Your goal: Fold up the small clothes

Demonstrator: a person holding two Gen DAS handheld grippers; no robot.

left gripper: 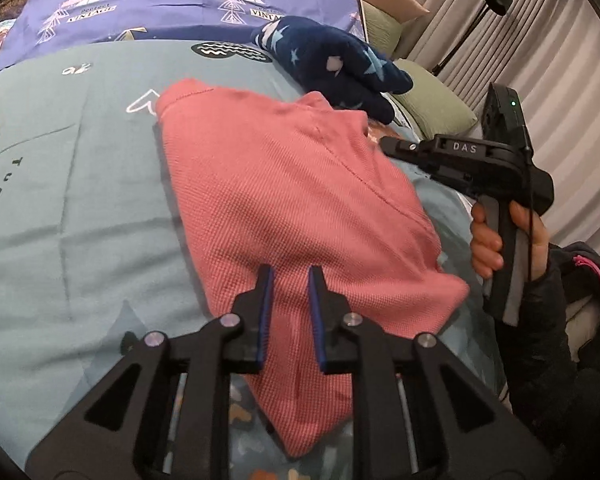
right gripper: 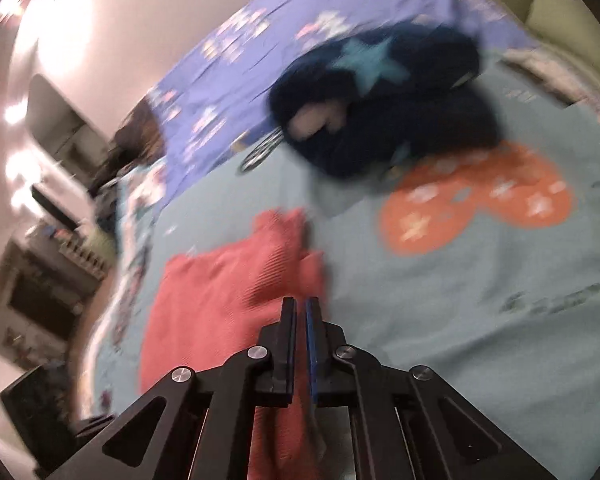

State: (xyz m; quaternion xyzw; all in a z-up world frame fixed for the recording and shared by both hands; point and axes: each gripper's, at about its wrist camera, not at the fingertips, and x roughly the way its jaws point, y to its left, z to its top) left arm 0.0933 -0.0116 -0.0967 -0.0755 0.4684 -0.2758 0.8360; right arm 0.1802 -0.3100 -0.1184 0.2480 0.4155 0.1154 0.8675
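Waffle-knit pink garment (left gripper: 284, 208) is lying folded flat on smooth teal quilt (left gripper: 80, 184); left gripper (left gripper: 291, 280) is hovering slightly parted, right gripper (right gripper: 301, 308) closed empty, fuzzy navy star fleece (left gripper: 332, 68) far behind

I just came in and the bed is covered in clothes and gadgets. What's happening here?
A person is folding small clothes on the bed with a handheld gripper in each hand. A pink knit garment lies partly folded on the teal quilt. The left gripper hovers slightly open over it; the right gripper is shut. A navy star-patterned garment waits behind, unfolded.
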